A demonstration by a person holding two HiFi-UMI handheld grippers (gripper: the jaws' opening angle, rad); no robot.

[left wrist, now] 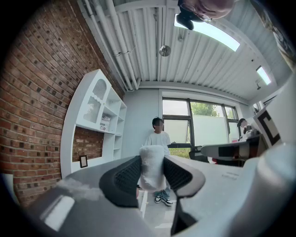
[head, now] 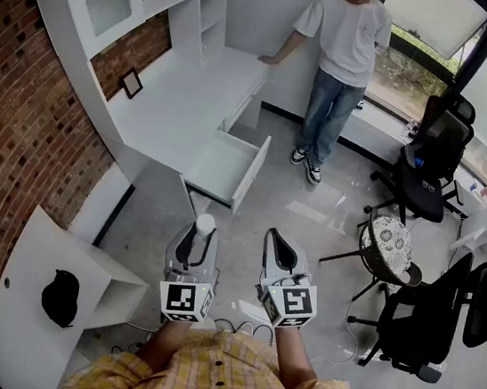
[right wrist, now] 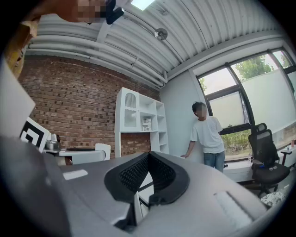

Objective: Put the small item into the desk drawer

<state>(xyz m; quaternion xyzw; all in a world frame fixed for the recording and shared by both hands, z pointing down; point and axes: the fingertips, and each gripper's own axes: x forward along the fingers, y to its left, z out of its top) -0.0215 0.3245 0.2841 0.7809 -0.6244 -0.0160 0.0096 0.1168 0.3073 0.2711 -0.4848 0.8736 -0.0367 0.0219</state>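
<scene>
A small white wrapped item (head: 205,222) stands upright between the jaws of my left gripper (head: 201,231), which is shut on it. In the left gripper view the white item (left wrist: 152,167) fills the gap between the black pads (left wrist: 126,178). My right gripper (head: 274,237) hovers beside the left one, its jaws shut with nothing in them; in the right gripper view its pads (right wrist: 134,175) meet at the tips. The white desk drawer (head: 225,169) stands pulled open ahead of both grippers, and its inside looks bare. Both grippers are held over the floor, short of the drawer.
A white desk (head: 186,91) with shelves runs along the brick wall. A person (head: 345,51) stands at the desk's far end. Black office chairs (head: 430,161) and a round patterned stool (head: 389,246) are at the right. A white side table (head: 27,329) with a black object (head: 60,296) sits near left.
</scene>
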